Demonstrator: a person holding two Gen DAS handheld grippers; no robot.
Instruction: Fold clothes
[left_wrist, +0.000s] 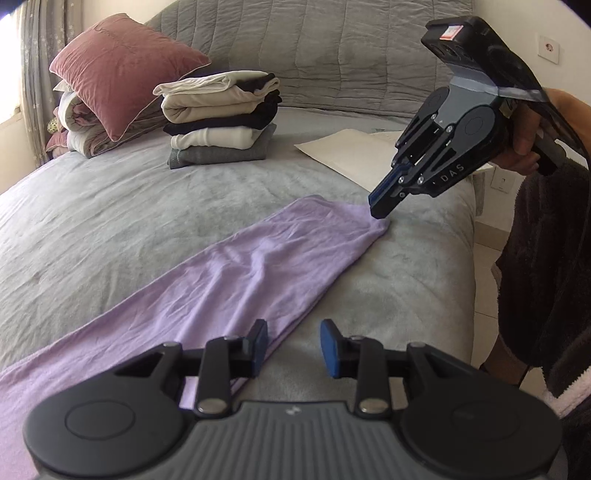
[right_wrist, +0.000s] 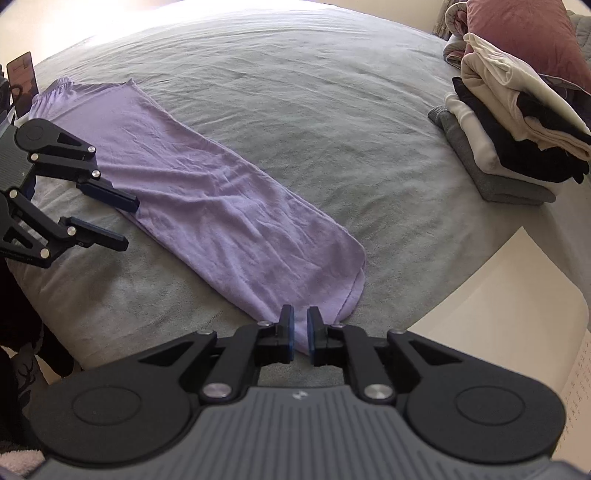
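Grey and softly wrinkled, the plush bed cover (right_wrist: 295, 92) was my working surface. My right gripper (right_wrist: 301, 334) was nearly clenched, its blue pads pinching the near corner of the long lilac jersey garment (right_wrist: 207, 192), which lay flat on the cover as a narrow strip already folded lengthwise. My left gripper (left_wrist: 294, 345) was released, its jaws wide apart; one finger (right_wrist: 110, 197) rested at the garment's long edge and the other was over the bare cover. Farther away stood the stack of folded cream, black and grey clothes (left_wrist: 221, 118), the dusty-pink velvet pillow (left_wrist: 122, 66) and a white paper sheet (left_wrist: 354, 155). I judged that the next fold needed both end corners held: the left should close on the edge first, then both should lift together and carry the end evenly across, so that the edges meet without new wrinkles.
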